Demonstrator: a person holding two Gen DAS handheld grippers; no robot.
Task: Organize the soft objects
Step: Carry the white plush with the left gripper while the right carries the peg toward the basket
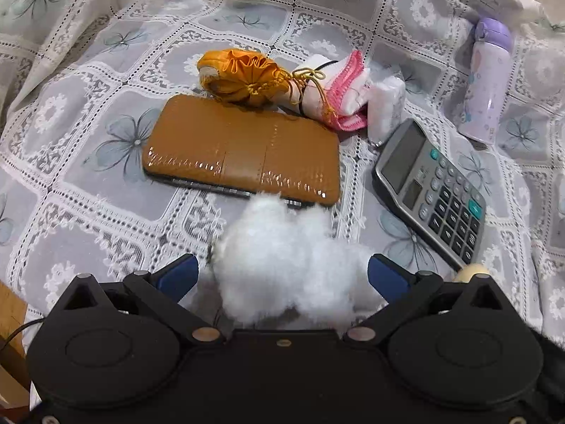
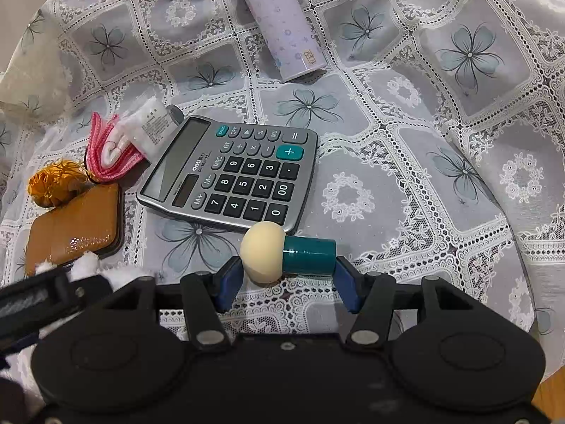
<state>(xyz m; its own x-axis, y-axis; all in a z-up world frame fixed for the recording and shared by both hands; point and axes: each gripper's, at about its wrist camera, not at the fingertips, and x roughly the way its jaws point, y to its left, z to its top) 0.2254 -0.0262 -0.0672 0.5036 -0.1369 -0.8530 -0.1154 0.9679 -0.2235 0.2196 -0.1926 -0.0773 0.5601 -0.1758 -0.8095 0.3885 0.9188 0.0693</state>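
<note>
My left gripper (image 1: 282, 277) is shut on a white fluffy tuft (image 1: 282, 251), which bulges forward between the blue pads and overlaps the near edge of a brown wallet (image 1: 243, 152). My right gripper (image 2: 289, 277) is shut on a mushroom-shaped sponge (image 2: 263, 251) with a cream head and a teal handle (image 2: 310, 254), gripped end to end just above the cloth. The sponge's cream head (image 1: 471, 271) also shows at the right of the left wrist view. In the right wrist view the left gripper (image 2: 53, 291) and its white tuft (image 2: 84, 265) sit at the lower left.
On the lace flower tablecloth (image 1: 88, 212) lie an orange drawstring pouch (image 1: 240, 74), a pink-trimmed white cloth (image 1: 348, 95), a small tissue pack (image 1: 386, 106), a grey calculator (image 2: 233, 173) and a purple bottle (image 2: 282, 24). A wooden edge (image 1: 10, 321) shows at the lower left.
</note>
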